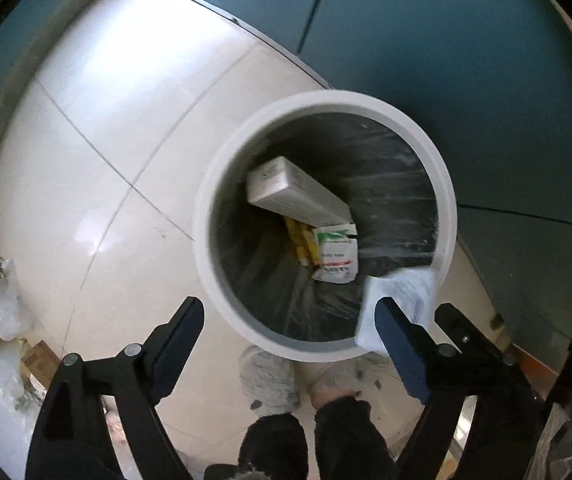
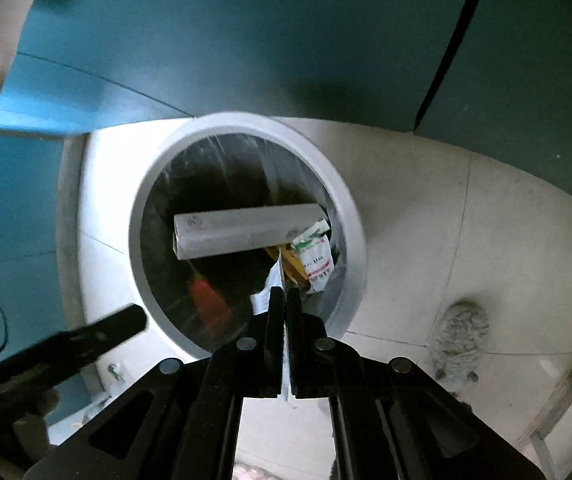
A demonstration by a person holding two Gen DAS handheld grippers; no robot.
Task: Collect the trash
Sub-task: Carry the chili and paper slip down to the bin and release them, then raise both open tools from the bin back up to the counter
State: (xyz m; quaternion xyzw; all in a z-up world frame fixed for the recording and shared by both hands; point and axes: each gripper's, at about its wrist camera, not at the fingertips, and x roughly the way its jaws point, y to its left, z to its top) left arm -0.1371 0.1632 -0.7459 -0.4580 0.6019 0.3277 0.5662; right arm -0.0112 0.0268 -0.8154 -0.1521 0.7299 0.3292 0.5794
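Observation:
A round bin with a white rim stands on the floor under both grippers. It holds a long white box, a yellow packet and a white-and-green packet. A blurred red item shows by its near wall. My left gripper is open wide over the rim with nothing between its fingers. My right gripper is shut on a thin white paper wrapper over the bin. The same wrapper shows behind my left gripper's right finger.
Teal cabinet fronts rise close behind the bin. Pale floor tiles spread to the left. Plastic and cardboard litter lies at the far left. A person's slippered feet stand beside the bin.

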